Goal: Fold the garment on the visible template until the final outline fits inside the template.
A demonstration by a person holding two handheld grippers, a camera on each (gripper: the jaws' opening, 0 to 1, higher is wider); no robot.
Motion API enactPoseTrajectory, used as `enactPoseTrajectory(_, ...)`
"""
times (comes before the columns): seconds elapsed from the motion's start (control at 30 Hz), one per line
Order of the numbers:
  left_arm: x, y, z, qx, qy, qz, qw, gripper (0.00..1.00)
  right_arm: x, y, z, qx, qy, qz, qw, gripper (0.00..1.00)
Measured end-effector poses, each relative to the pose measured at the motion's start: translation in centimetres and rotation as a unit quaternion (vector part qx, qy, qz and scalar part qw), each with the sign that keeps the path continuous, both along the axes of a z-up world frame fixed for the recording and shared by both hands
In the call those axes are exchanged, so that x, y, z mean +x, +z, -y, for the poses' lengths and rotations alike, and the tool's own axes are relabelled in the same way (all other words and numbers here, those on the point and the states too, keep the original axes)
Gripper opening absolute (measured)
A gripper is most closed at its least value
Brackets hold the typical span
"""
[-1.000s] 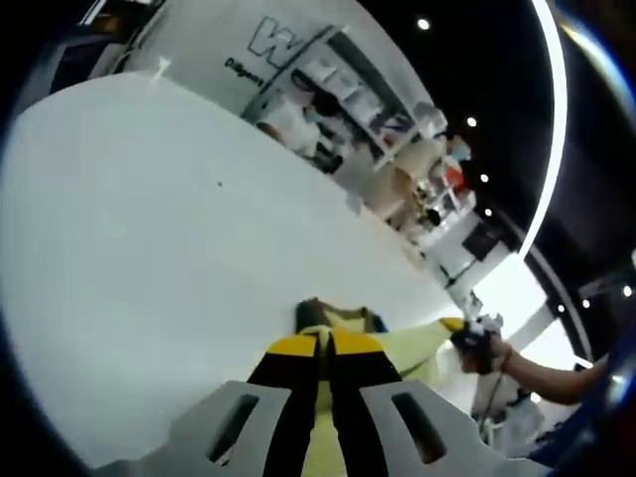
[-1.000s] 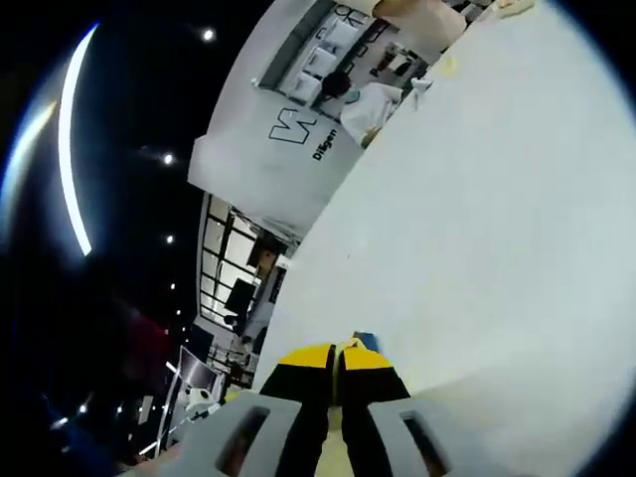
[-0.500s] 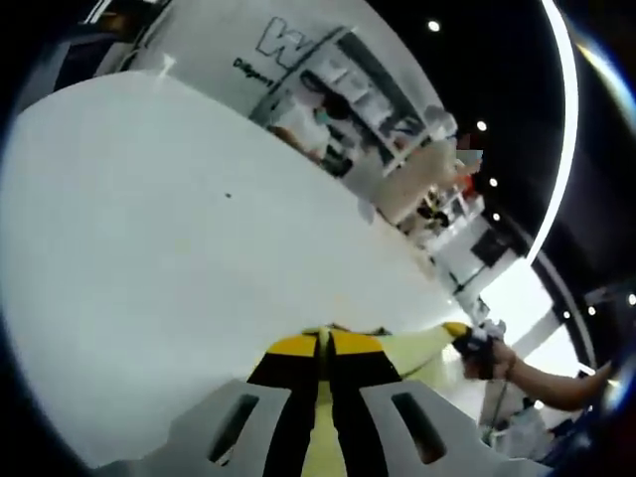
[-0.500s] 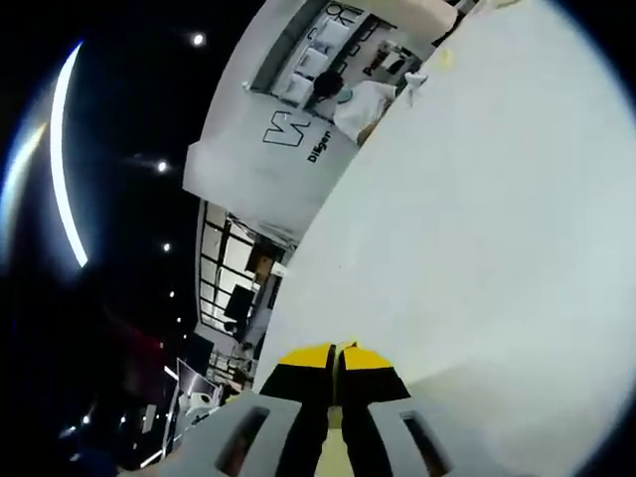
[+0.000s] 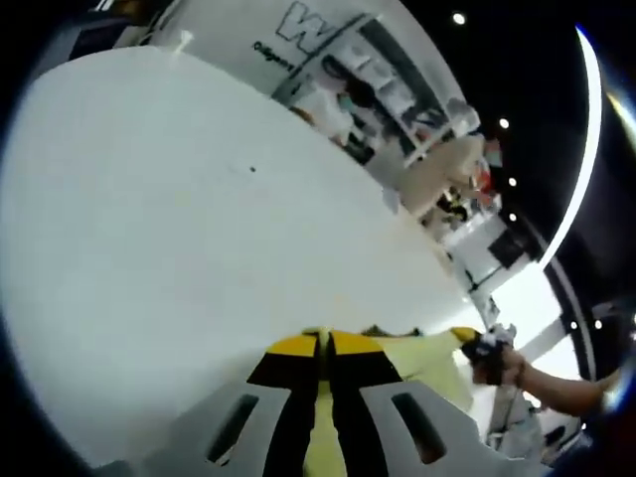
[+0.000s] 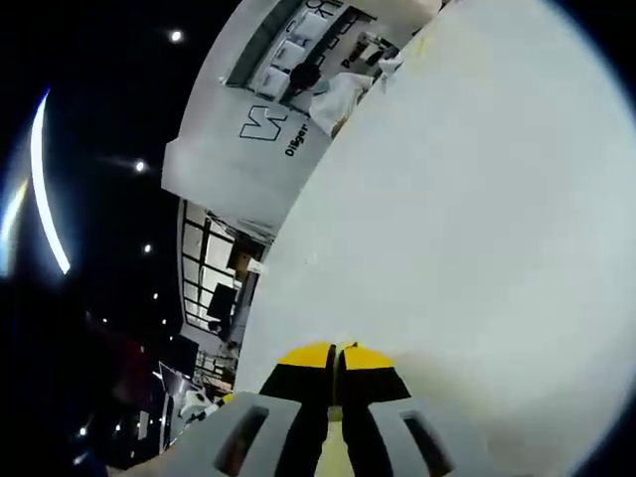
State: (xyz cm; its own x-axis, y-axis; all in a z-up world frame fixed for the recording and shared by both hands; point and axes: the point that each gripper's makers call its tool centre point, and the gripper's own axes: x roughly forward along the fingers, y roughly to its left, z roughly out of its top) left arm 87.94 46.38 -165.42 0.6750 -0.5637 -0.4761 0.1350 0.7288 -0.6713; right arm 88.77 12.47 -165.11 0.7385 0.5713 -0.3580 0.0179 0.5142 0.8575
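A pale yellow garment [image 5: 429, 358] hangs stretched between both grippers over the white table [image 5: 199, 229]. My left gripper [image 5: 324, 344] has black jaws with yellow tips, pressed together on the cloth, which runs down between them. To the right, the right gripper [image 5: 484, 348], held by a hand [image 5: 519, 370], pinches the far corner of the same cloth. In the right gripper view, my right gripper [image 6: 336, 354] is shut, with a strip of yellow garment [image 6: 333, 445] showing between its jaws above the table [image 6: 477, 219].
Beyond the table's far edge stands a white wall with lettering [image 5: 298, 22] and shelves, where a person in white [image 5: 323, 104] stands; that person [image 6: 333, 94] also appears in the right gripper view. Dark hall with ceiling lights lies beyond.
Both views have swung, so more table shows. The dark collar and blue bit seen past the jaw tips a second ago are out of sight. Both grips stay as they were.
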Motion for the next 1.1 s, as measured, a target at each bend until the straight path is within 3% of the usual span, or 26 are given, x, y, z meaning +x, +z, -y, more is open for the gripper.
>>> enactPoseTrajectory(0.13,0.0,0.3,0.2,-0.014,0.011,-0.002,0.9998,0.01,0.6,-0.5,0.9,0.005,-0.031,-0.008,0.9995,0.01)
enactPoseTrajectory(0.23,0.6,1.2,-0.2,-0.028,0.026,0.012,0.9992,0.02,1.1,0.4,1.5,0.015,-0.046,0.005,0.9988,0.12)
enactPoseTrajectory(0.3,1.2,1.7,-1.0,-0.030,0.042,0.023,0.9984,0.04,1.4,1.1,2.2,0.011,-0.058,0.016,0.9981,0.13)
enactPoseTrajectory(0.43,2.5,3.1,-2.7,-0.032,0.084,0.052,0.9946,0.17,2.2,2.8,4.1,0.030,-0.092,0.037,0.9946,0.14)
enactPoseTrajectory(0.5,3.2,4.2,-3.9,-0.046,0.103,0.058,0.9919,0.15,2.3,3.2,4.7,0.033,-0.098,0.041,0.9937,0.12)
enactPoseTrajectory(0.67,3.4,5.4,-5.3,-0.038,0.122,0.070,0.9894,0.11,1.9,3.8,5.0,0.025,-0.091,0.051,0.9943,0.09)
enactPoseTrajectory(0.7,2.2,5.1,-4.4,-0.032,0.077,0.061,0.9946,0.07,1.0,3.2,4.1,0.023,-0.059,0.040,0.9972,0.09)
enactPoseTrajectory(0.77,1.3,4.7,-3.7,-0.028,0.041,0.052,0.9974,0.00,0.2,2.7,3.4,0.021,-0.033,0.028,0.9988,0.07)
enactPoseTrajectory(0.8,-0.2,3.9,-2.7,-0.023,-0.001,0.035,0.9991,0.00,-0.5,2.3,2.7,0.010,-0.005,0.027,0.9996,0.06)
enactPoseTrajectory(0.83,-1.6,3.5,-1.4,-0.035,-0.043,0.019,0.9983,0.00,-1.6,1.7,1.5,0.002,0.037,0.018,0.9992,0.05)
enactPoseTrajectory(0.97,-5.4,1.4,1.5,-0.037,-0.137,-0.033,0.9893,0.00,-3.5,1.0,-1.0,-0.002,0.099,-0.001,0.9951,0.05)
enactPoseTrajectory(1.0,-5.7,0.4,2.0,-0.023,-0.144,-0.039,0.9886,0.01,-3.8,0.9,-1.9,-0.003,0.110,-0.005,0.9939,0.06)
enactPoseTrajectory(1.1,-5.1,0.0,2.6,-0.031,-0.130,-0.039,0.9903,0.04,-3.9,0.4,-2.7,-0.003,0.115,-0.018,0.9932,0.08)
